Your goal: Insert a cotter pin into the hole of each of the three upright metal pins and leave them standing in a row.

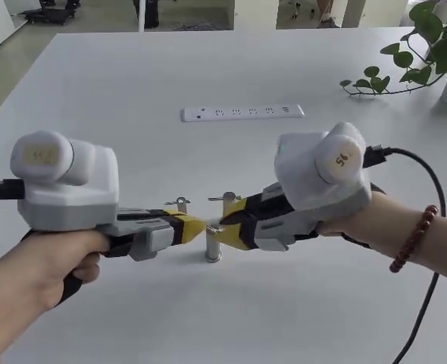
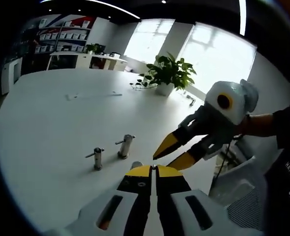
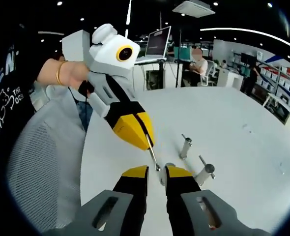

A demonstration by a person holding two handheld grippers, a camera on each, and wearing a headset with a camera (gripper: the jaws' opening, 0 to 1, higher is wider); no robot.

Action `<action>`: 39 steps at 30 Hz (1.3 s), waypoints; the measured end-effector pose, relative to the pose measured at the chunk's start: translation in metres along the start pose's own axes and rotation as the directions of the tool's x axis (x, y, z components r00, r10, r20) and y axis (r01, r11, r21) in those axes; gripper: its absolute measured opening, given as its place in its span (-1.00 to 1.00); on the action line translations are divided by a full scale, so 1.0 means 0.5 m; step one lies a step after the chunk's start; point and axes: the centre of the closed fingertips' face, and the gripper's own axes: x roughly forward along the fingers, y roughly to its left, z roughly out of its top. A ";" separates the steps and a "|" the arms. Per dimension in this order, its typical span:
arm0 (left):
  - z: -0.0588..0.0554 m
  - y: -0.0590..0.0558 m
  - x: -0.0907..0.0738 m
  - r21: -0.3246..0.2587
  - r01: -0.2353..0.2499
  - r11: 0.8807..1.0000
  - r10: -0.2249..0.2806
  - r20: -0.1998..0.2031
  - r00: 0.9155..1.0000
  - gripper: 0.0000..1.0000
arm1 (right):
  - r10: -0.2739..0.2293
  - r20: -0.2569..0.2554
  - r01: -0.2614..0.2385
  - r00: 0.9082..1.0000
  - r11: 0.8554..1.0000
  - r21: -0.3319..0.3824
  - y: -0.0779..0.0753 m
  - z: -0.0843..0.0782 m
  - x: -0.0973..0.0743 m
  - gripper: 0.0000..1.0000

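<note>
jaws of the left gripper (image 2: 155, 169) are pressed together, pinching a thin cotter pin (image 3: 152, 151) that sticks out past the yellow tips. in the right gripper view it slants down toward the top of the third metal pin (image 1: 212, 249). likely held by its tail so the free end can be aimed at the hole. can't tell if the end is in the hole yet.

right gripper (image 3: 157, 173) jaws are spread, one on each side of that pin. probably there to steady it upright during insertion; contact can't be told.

two rear metal pins (image 2: 98, 158) (image 2: 125, 146) stand upright just behind on the white table (image 1: 208, 61), each with a cotter pin crosswise through its top, so looks like two of three are done. power strip (image 1: 242, 112) lies well apart, further back.
</note>
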 end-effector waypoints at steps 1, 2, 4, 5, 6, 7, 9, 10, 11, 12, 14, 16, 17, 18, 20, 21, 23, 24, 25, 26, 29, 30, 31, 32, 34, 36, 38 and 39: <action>-0.002 -0.003 -0.001 0.012 0.010 1.000 -0.010 -0.003 1.000 -1.00 | 0.013 0.003 -0.013 1.000 0.999 0.039 0.003 -0.003 -0.001 -0.81; -0.004 -0.005 -0.003 0.033 0.014 0.999 -0.013 -0.008 1.000 -1.00 | 0.023 0.003 -0.023 1.000 0.998 0.054 0.004 -0.006 -0.002 -0.80; -0.010 -0.006 -0.005 0.076 0.015 0.997 -0.013 -0.024 1.000 -1.00 | 0.054 0.027 -0.056 0.998 0.993 0.100 0.011 -0.005 -0.003 -0.81; -0.013 -0.007 -0.005 0.091 0.018 0.996 -0.015 -0.029 0.999 -1.00 | 0.076 0.037 -0.080 0.996 0.989 0.127 0.017 -0.006 -0.005 -0.80; -0.014 -0.008 -0.006 0.096 0.022 0.995 -0.020 -0.031 0.999 -1.00 | 0.097 0.045 -0.102 0.994 0.984 0.143 0.022 -0.006 -0.006 -0.81; -0.017 -0.009 -0.006 0.105 0.026 0.994 -0.023 -0.033 0.999 -1.00 | 0.103 0.053 -0.111 0.993 0.980 0.165 0.023 -0.007 -0.007 -0.80; -0.021 -0.010 -0.007 0.123 0.033 0.992 -0.028 -0.041 0.999 -1.00 | 0.133 0.062 -0.143 0.989 0.971 0.193 0.031 -0.010 -0.009 -0.81; -0.023 -0.011 -0.007 0.130 0.037 0.991 -0.031 -0.045 0.999 -1.00 | 0.133 0.067 -0.144 0.989 0.968 0.203 0.030 -0.010 -0.009 -0.81; -0.026 -0.014 -0.008 0.148 0.048 0.988 -0.041 -0.052 0.998 -1.00 | 0.149 0.074 -0.162 0.986 0.964 0.211 0.032 -0.014 -0.010 -0.81; -0.025 -0.015 -0.008 0.147 0.050 0.988 -0.043 -0.049 0.998 -1.00 | 0.157 0.074 -0.170 0.985 0.962 0.212 0.034 -0.015 -0.011 -0.81; -0.023 -0.022 -0.009 0.150 0.074 0.986 -0.069 -0.038 0.997 -1.00 | 0.180 0.084 -0.195 0.980 0.955 0.225 0.041 -0.018 -0.011 -0.81; -0.022 -0.028 -0.010 0.162 0.089 0.983 -0.085 -0.033 0.996 -1.00 | 0.211 0.099 -0.229 0.972 0.940 0.251 0.051 -0.019 -0.012 -0.80; -0.022 -0.033 -0.010 0.171 0.103 0.980 -0.099 -0.033 0.995 -1.00 | 0.211 0.102 -0.231 0.972 0.939 0.256 0.051 -0.020 -0.012 -0.80; -0.022 -0.035 -0.011 0.179 0.111 0.978 -0.107 -0.034 0.994 -1.00 | 0.224 0.108 -0.245 0.969 0.934 0.259 0.056 -0.021 -0.012 -0.80; -0.023 -0.041 -0.012 0.191 0.126 0.973 -0.121 -0.038 0.992 -1.00 | 0.233 0.111 -0.254 0.966 0.932 0.260 0.061 -0.021 -0.012 -0.80; -0.023 -0.046 -0.012 0.195 0.141 0.971 -0.137 -0.036 0.990 -1.00 | 0.247 0.111 -0.268 0.963 0.928 0.258 0.066 -0.022 -0.013 -0.81; -0.022 -0.055 -0.014 0.196 0.162 0.967 -0.160 -0.028 0.987 -1.00 | 0.263 0.107 -0.282 0.959 0.925 0.255 0.072 -0.024 -0.013 -0.81; -0.021 -0.058 -0.015 0.201 0.171 0.965 -0.169 -0.025 0.985 -1.00 | 0.276 0.109 -0.295 0.955 0.921 0.254 0.076 -0.024 -0.013 -0.81; -0.021 -0.060 -0.016 0.202 0.176 0.964 -0.174 -0.026 0.984 -1.00 | 0.296 0.115 -0.316 0.948 0.912 0.261 0.082 -0.024 -0.014 -0.82; -0.023 -0.063 -0.016 0.202 0.182 0.962 -0.180 -0.028 0.983 -1.00 | 0.299 0.120 -0.321 0.947 0.910 0.262 0.083 -0.023 -0.014 -0.82; -0.025 -0.073 -0.020 0.204 0.209 0.956 -0.208 -0.026 0.978 -1.00 | 0.324 0.129 -0.347 0.937 0.902 0.258 0.089 -0.022 -0.015 -0.84; -0.025 -0.077 -0.022 0.203 0.220 0.954 -0.220 -0.023 0.975 -1.00 | 0.331 0.132 -0.355 0.934 0.899 0.256 0.091 -0.022 -0.016 -0.84; -0.024 -0.080 -0.024 0.200 0.227 0.953 -0.228 -0.019 0.974 -1.00 | 0.338 0.136 -0.362 0.931 0.896 0.257 0.093 -0.021 -0.016 -0.85; -0.023 -0.081 -0.025 0.201 0.230 0.952 -0.231 -0.015 0.973 -1.00 | 0.343 0.138 -0.368 0.929 0.893 0.257 0.095 -0.021 -0.017 -0.85; -0.024 -0.085 -0.025 0.196 0.240 0.951 -0.242 -0.015 0.970 -1.00 | 0.347 0.142 -0.373 0.927 0.891 0.258 0.097 -0.020 -0.016 -0.85; -0.026 -0.090 -0.026 0.193 0.251 0.949 -0.253 -0.016 0.967 -1.00 | 0.351 0.145 -0.378 0.925 0.888 0.261 0.099 -0.019 -0.017 -0.86; -0.025 -0.093 -0.026 0.191 0.256 0.948 -0.258 -0.013 0.966 -1.00 | 0.356 0.147 -0.384 0.923 0.887 0.258 0.101 -0.017 -0.018 -0.87; -0.024 -0.094 -0.026 0.192 0.256 0.947 -0.259 -0.010 0.966 -1.00 | 0.358 0.146 -0.385 0.922 0.886 0.257 0.102 -0.017 -0.018 -0.87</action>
